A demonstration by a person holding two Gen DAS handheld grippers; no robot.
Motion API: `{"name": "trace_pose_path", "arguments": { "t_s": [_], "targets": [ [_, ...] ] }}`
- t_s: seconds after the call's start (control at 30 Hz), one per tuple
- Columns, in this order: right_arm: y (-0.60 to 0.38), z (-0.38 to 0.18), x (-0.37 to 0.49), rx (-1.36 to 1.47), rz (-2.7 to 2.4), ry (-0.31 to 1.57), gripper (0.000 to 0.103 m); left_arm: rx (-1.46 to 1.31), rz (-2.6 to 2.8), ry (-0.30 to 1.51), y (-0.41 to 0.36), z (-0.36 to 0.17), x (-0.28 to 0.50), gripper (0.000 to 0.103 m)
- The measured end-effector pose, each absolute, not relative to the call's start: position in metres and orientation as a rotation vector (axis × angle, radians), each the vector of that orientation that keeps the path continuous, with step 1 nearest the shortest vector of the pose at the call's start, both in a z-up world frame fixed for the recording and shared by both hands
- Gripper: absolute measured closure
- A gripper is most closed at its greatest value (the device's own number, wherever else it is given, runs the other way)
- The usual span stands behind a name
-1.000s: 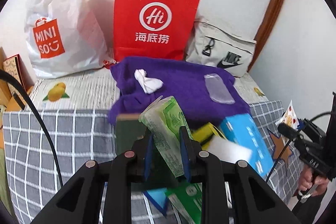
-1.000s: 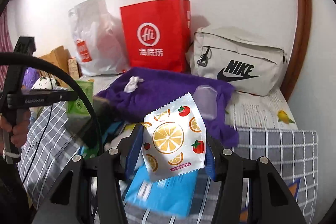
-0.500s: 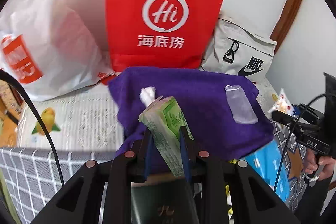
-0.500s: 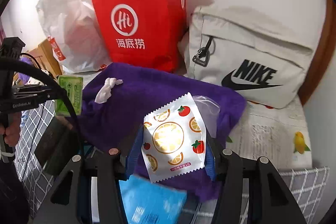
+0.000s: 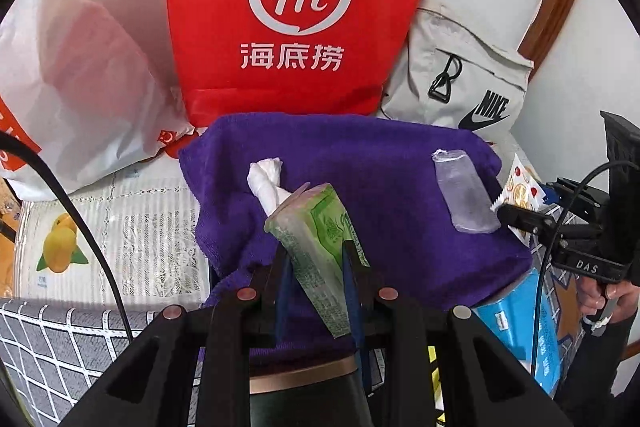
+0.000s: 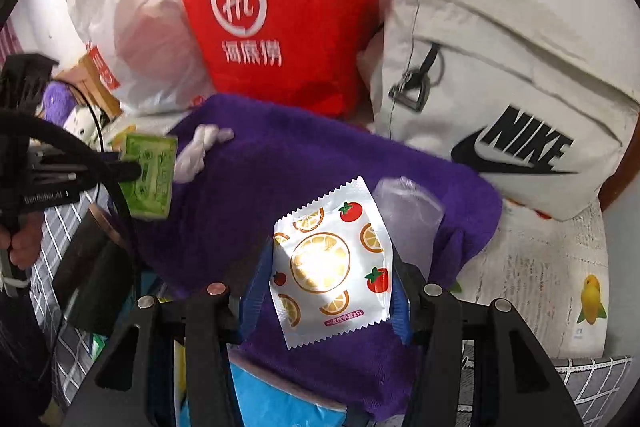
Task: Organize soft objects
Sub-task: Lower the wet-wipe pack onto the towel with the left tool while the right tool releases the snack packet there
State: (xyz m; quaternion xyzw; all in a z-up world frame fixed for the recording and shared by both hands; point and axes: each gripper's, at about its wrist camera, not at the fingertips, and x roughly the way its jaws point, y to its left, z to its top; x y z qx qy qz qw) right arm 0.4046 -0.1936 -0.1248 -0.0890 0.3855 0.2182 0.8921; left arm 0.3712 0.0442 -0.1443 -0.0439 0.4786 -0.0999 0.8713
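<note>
My left gripper (image 5: 316, 263) is shut on a green tissue pack (image 5: 316, 231) and holds it over the near edge of a purple towel (image 5: 360, 155). It also shows in the right wrist view (image 6: 151, 178). My right gripper (image 6: 328, 279) is shut on a white sachet with orange and tomato prints (image 6: 330, 261), above the towel (image 6: 280, 179). The sachet shows at the right of the left wrist view (image 5: 520, 191). A knotted white wad (image 5: 266, 181) and a clear flat pouch (image 5: 464, 197) lie on the towel.
A red paper bag (image 5: 296, 7), a white plastic bag (image 5: 80, 67) and a grey Nike bag (image 6: 500, 99) stand behind the towel against the wall. A blue pack (image 5: 524, 331) and a dark box (image 6: 92, 279) lie in front on the checked cover.
Both grippers have moved forward toward the towel and the bags, each still holding its pack. The towel and bags now look larger and closer.
</note>
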Motion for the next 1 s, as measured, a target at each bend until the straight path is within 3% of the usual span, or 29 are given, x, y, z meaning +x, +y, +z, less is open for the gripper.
{"name": "trace_pose_path", "arguments": {
  "t_s": [0.73, 0.8, 0.87, 0.93, 1.0],
  "targets": [
    [-0.185, -0.178, 0.439, -0.262, 0.443, 0.972, 0.048, -0.032, -0.179, 1.070, 0.044, -0.174, 0.388, 0.075],
    [-0.187, -0.177, 0.439, -0.250, 0.455, 0.979, 0.043, -0.034, -0.180, 1.076, 0.043, -0.172, 0.388, 0.070],
    [-0.187, -0.175, 0.436, -0.255, 0.462, 0.976, 0.030, -0.021, -0.184, 1.088, 0.041, -0.172, 0.389, 0.052],
    [-0.186, -0.171, 0.432, -0.268, 0.468, 0.956, 0.026, 0.003, -0.156, 1.086, 0.039, -0.171, 0.389, 0.037],
    [-0.187, -0.164, 0.428, -0.264, 0.470, 0.935, 0.026, 0.043, -0.113, 1.065, 0.038, -0.167, 0.388, 0.036]
  ]
}}
